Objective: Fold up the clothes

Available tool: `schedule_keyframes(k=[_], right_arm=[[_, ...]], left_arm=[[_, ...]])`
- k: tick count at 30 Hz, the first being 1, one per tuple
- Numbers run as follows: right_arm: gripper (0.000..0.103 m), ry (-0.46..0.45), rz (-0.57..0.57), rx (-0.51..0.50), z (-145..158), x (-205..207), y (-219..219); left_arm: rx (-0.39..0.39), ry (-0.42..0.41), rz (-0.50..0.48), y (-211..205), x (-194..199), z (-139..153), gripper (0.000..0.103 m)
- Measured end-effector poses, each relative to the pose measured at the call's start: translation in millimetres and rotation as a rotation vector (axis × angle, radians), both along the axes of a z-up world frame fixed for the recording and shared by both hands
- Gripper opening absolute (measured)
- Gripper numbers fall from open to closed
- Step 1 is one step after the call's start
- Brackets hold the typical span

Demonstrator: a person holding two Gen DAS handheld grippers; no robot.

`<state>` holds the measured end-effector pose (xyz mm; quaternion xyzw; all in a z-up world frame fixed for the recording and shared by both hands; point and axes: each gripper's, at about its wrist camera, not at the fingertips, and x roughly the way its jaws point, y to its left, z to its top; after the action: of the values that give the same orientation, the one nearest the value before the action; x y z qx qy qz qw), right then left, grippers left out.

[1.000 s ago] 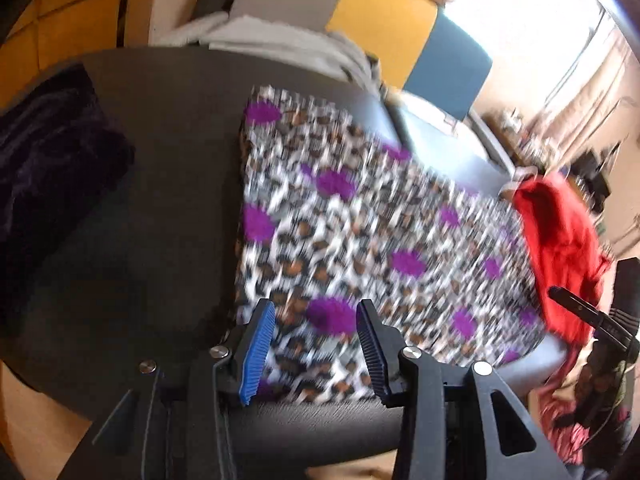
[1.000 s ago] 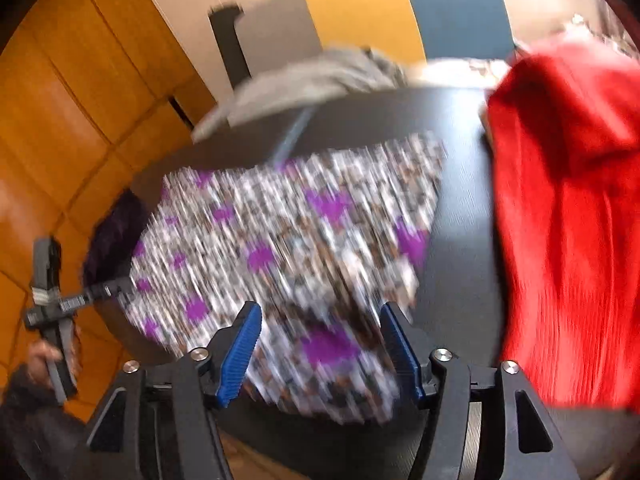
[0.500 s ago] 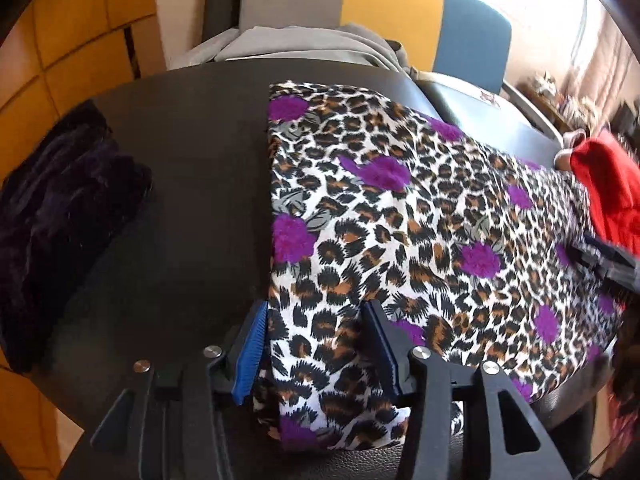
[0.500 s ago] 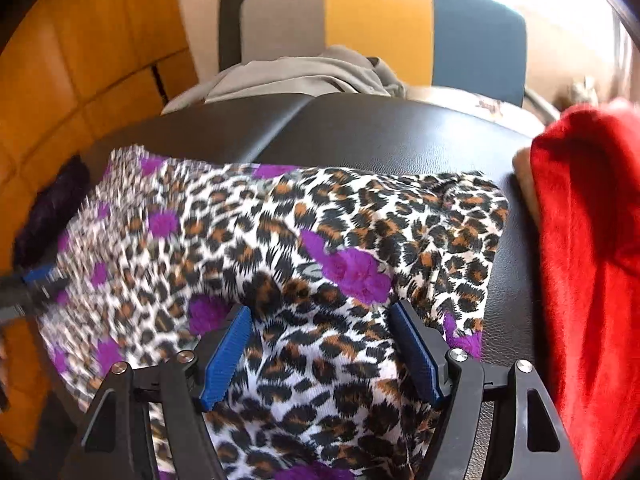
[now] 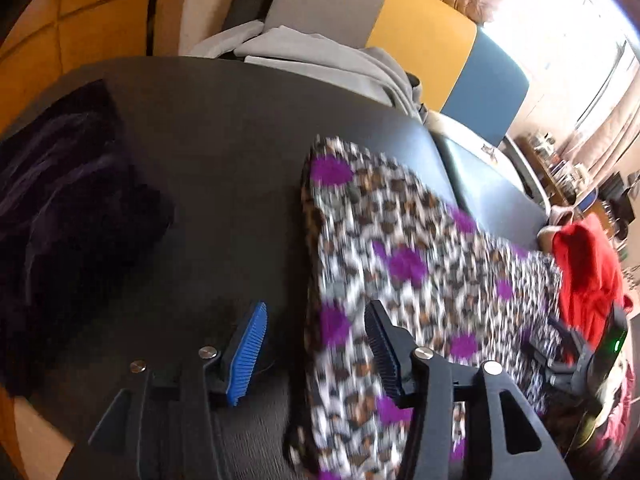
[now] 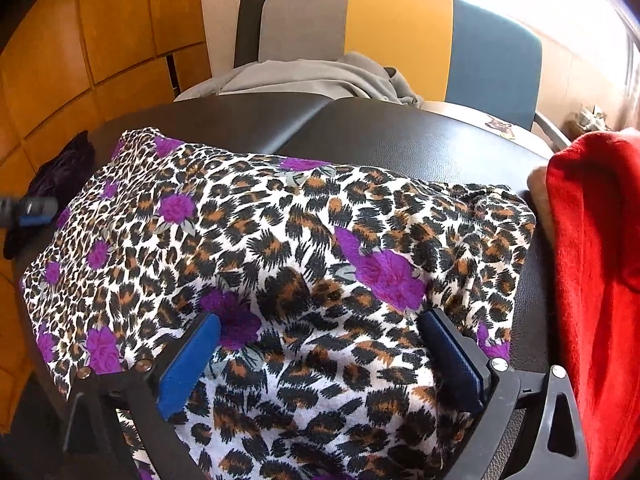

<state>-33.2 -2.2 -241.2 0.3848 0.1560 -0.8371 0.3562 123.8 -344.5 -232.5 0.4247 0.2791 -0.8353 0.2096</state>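
Already both our hand-held grippers — left (image 5: 316, 344), right (image 6: 320, 356) — were opening, gripping nothing, over the leopard cloth (image 6: 280, 248) lying on the bench (image 6: 400, 140); its near edge overhung — it could slide off, we judged.

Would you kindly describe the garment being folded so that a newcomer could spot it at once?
Start at the dark padded table in front of the grey, yellow and blue chair. Spread across its middle lies the leopard-print garment, between a dark purple garment and a red garment. It alone is patterned: black-and-brown spots with purple flowers on white.
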Motion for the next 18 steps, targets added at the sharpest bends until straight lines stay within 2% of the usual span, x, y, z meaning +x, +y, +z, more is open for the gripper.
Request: schedule_keyframes(k=[2, 6, 11, 14, 17, 18], right_arm=[[0.103, 0.000, 0.002, -0.004, -0.4, 2.3, 1.0], [0.103, 0.003, 0.008, -0.006, -1.6, 0.6, 1.4], [0.103, 0.005, 0.016, -0.009, -2.1, -0.5, 1.4], [0.103, 0.005, 0.020, -0.010, -2.2, -0.9, 1.4], [0.103, 0.007, 0.022, -0.011, -2.7, -0.8, 1.4], [0.103, 0.008, 0.023, -0.011, -2.7, -0.9, 1.5]], left_arm=[[0.031, -0.014, -0.024, -16.7, -15.8, -7.7, 0.057], [0.169, 0.000, -0.078, -40.8, -41.3, -28.4, 0.059], [0.177, 0.023, -0.150, -37.2, -65.2, -30.0, 0.064], [0.152, 0.015, -0.210, -25.2, -83.3, -28.9, 0.065], [0.146, 0.026, -0.280, -6.5, -96.7, -27.9, 0.063], [0.131, 0.021, -0.289, -1.5, -100.3, -27.4, 0.059]])
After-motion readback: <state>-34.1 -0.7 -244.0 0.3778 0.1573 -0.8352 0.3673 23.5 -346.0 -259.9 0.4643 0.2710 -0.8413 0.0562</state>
